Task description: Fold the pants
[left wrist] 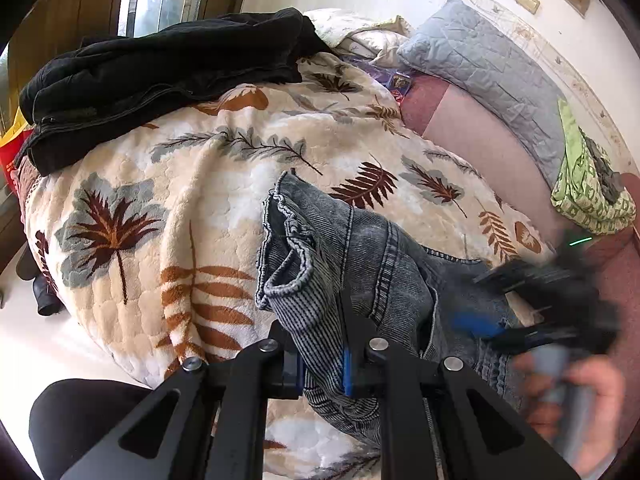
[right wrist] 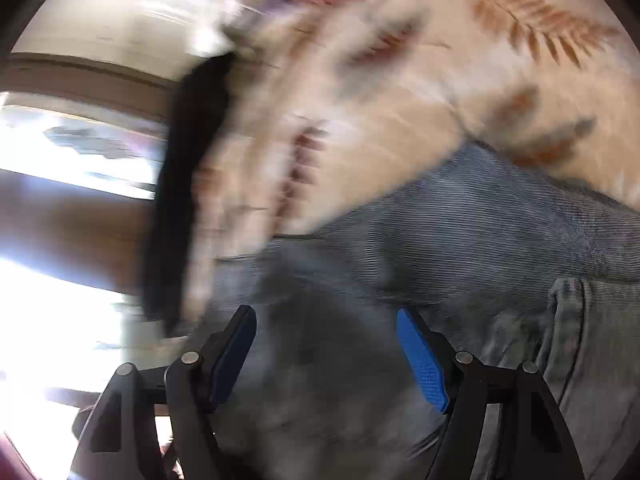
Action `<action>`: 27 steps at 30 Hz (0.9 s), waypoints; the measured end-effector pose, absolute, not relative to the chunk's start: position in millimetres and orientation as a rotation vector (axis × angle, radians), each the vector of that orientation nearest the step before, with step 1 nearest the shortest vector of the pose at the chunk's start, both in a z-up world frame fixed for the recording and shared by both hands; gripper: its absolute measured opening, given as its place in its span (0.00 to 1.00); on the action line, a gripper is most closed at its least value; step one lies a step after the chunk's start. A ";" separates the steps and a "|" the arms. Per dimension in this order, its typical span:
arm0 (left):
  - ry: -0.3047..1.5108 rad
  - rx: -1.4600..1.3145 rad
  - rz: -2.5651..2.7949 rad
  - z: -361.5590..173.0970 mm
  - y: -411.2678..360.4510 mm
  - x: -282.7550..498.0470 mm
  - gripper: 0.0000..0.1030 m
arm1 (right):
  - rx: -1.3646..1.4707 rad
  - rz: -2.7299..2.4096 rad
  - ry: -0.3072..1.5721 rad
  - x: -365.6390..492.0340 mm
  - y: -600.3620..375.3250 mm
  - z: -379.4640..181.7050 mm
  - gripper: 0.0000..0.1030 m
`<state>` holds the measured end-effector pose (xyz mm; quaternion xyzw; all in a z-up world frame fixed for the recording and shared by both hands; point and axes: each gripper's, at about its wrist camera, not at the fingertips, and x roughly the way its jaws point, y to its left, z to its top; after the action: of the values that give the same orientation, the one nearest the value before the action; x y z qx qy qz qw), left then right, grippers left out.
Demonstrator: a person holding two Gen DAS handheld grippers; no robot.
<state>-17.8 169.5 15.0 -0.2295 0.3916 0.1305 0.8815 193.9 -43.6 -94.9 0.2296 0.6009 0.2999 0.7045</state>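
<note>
Grey-blue denim pants (left wrist: 360, 248) lie bunched on a leaf-patterned blanket (left wrist: 192, 184) on the bed. My left gripper (left wrist: 320, 364) is shut on a fold of the pants, with denim pinched between its blue pads. My right gripper (left wrist: 520, 320) shows blurred at the right of the left wrist view, over the other end of the pants. In the right wrist view the right gripper (right wrist: 328, 344) is open, its blue pads (right wrist: 420, 360) spread just above the pants (right wrist: 460, 240). That view is motion-blurred.
A pile of black clothes (left wrist: 160, 64) lies at the far left of the blanket. A grey quilted pillow (left wrist: 480, 64) and a green patterned cloth (left wrist: 588, 188) lie at the right, on a pink sheet (left wrist: 480, 136). The bed's edge and white floor (left wrist: 40, 344) are at the left.
</note>
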 end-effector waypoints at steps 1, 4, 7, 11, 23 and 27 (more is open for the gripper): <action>0.817 -0.472 0.271 16.1 168.8 -17.5 0.13 | 0.513 0.671 1.325 192.6 -42.8 -89.7 0.74; 0.816 -0.459 0.277 16.8 168.3 -16.6 0.13 | 0.556 0.741 1.286 184.7 -46.8 -61.2 0.74; 0.816 -0.452 0.283 15.9 165.8 -15.7 0.13 | 0.503 0.707 1.228 182.5 -44.8 -59.6 0.74; 0.820 -0.444 0.280 17.9 164.6 -17.1 0.13 | 0.495 0.691 1.316 189.7 -38.2 -84.6 0.75; 0.769 -0.338 0.238 42.3 132.5 -13.4 0.10 | 0.614 0.673 1.220 140.3 -166.8 -76.5 0.74; 0.757 -0.313 0.226 49.5 122.4 -13.1 0.10 | 0.666 0.675 1.244 140.9 -176.7 -86.1 0.74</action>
<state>-13.1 122.4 49.5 -0.1516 0.3670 0.1097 0.9112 140.9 -176.7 -86.1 0.3002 0.5604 0.3041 0.7095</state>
